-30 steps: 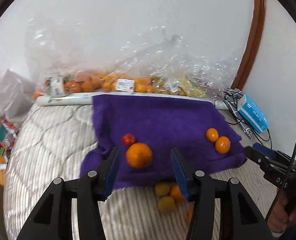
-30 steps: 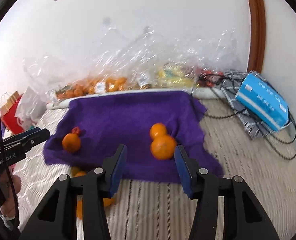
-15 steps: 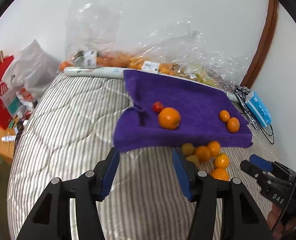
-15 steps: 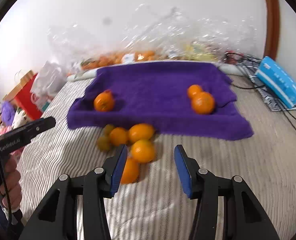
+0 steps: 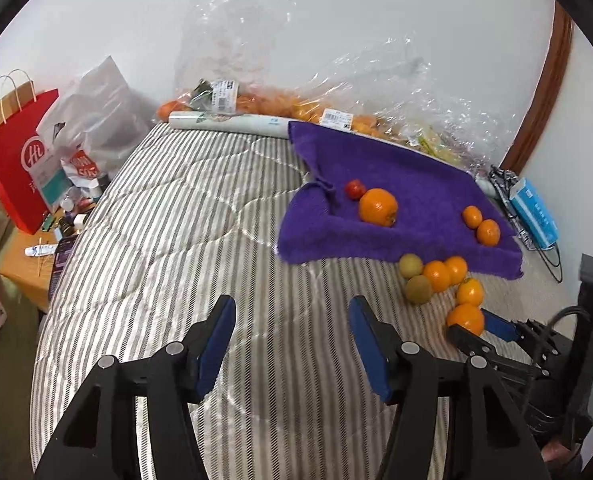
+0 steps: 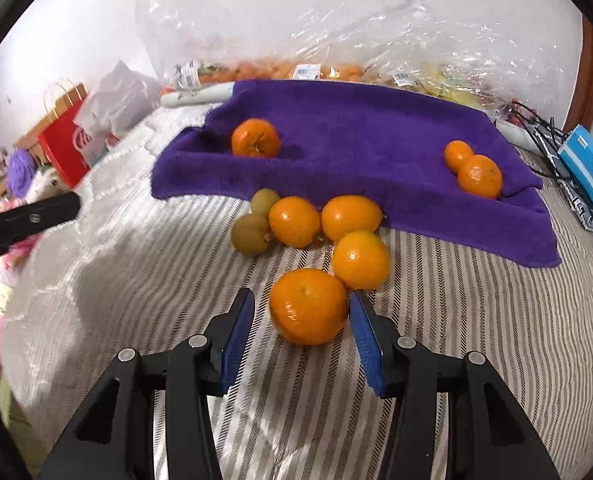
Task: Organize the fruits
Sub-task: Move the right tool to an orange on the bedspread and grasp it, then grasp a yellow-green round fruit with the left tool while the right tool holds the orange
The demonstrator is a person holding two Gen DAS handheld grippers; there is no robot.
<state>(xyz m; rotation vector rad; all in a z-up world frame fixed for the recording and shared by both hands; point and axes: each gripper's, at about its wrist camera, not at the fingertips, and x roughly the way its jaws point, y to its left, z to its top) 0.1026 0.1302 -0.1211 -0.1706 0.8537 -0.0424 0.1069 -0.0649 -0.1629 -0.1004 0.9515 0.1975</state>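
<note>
Low in the frame, the right gripper (image 6: 301,322), jaws closing yet not pinching, straddled a round orange mandarin (image 6: 308,306) on the striped quilt (image 6: 476,300); a skewed squeeze might have rolled it away. The left gripper (image 5: 292,338) gaped, empty.

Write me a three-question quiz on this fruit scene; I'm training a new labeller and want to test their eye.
1. True or false: the right gripper has an orange between its fingers.
2. How many fruits lie on the purple towel?
3. What colour is the smallest fruit on the towel: A green, B red, C yellow?

Key: 1 true, though the pads do not visibly press it. 2 four. 3 B, the small red fruit.
</note>
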